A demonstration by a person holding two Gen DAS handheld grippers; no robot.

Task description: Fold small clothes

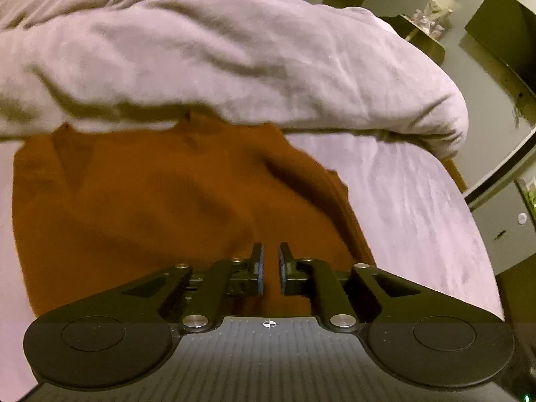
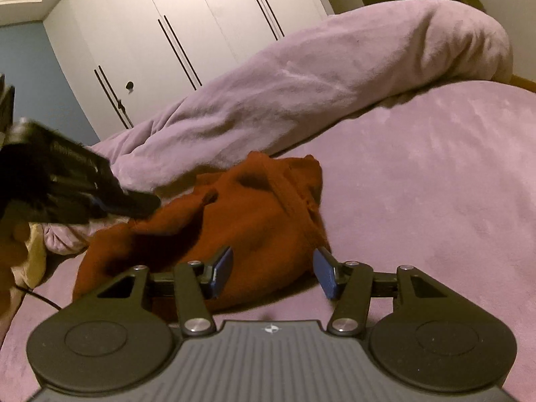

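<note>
Both tilt downward over the rust garment (image 1: pixel 160 207): left hand-held gripper (image 1: pixel 270 254) nearly closed, empty; right hand-held gripper (image 2: pixel 273 261) half-open, empty.

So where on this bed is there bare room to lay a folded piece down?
The widest bare sheet lies right of the rust garment, below the rolled duvet. It is crowded left of the garment, where the left gripper hangs over bunched fabric, and along the duvet's edge.
</note>
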